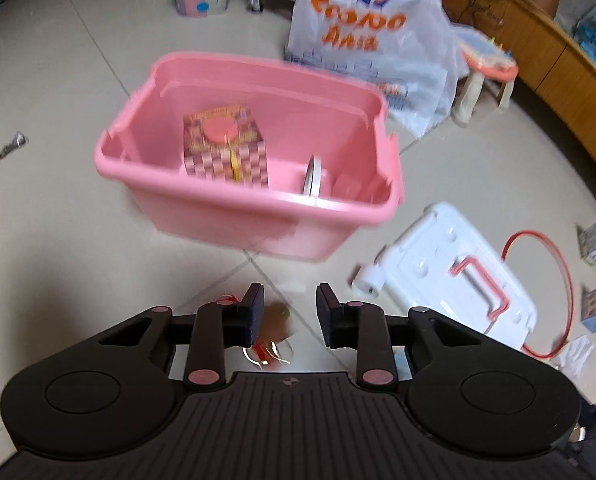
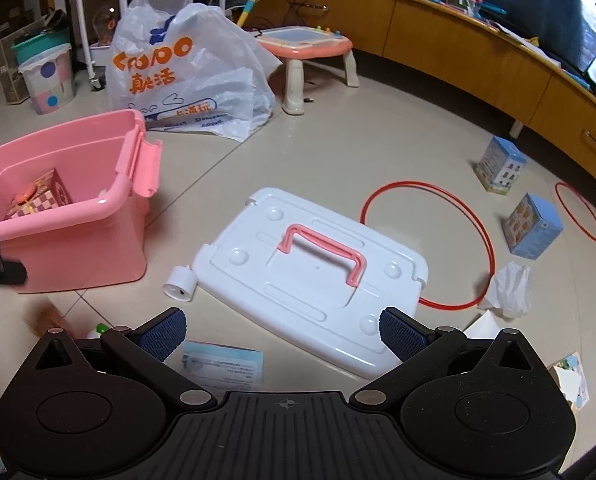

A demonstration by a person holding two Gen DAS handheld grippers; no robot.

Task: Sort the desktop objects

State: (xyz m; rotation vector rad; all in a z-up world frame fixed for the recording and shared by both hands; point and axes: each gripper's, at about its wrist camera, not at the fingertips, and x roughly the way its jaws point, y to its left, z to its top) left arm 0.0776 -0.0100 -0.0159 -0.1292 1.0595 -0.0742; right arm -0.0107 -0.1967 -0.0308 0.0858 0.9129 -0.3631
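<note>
While the left wrist view blurs, its left gripper (image 1: pixel 290 312) shows narrowly parted, empty fingers; the pink bin (image 1: pixel 234 216) at twelve o'clock reveals a checkered box (image 1: pixel 226 148) and tape roll (image 1: pixel 313 176) inside. The right gripper (image 2: pixel 282 332) spreads wide and empty over the white lid (image 2: pixel 309 268), bare floor (image 2: pixel 377 152) beyond, blue boxes (image 2: pixel 531 226) at two o'clock.

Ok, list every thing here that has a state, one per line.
Pink bin: open, lid off, latch flipped out.
Checkered box: inside the bin, upright.
White lid: flat on the floor, handle up.
Left gripper: open, empty.
Right gripper: open wide, empty.
Plastic bag: standing, slumped.
Two blue boxes: upright on the floor.
White roll: on its side beside the lid.
</note>
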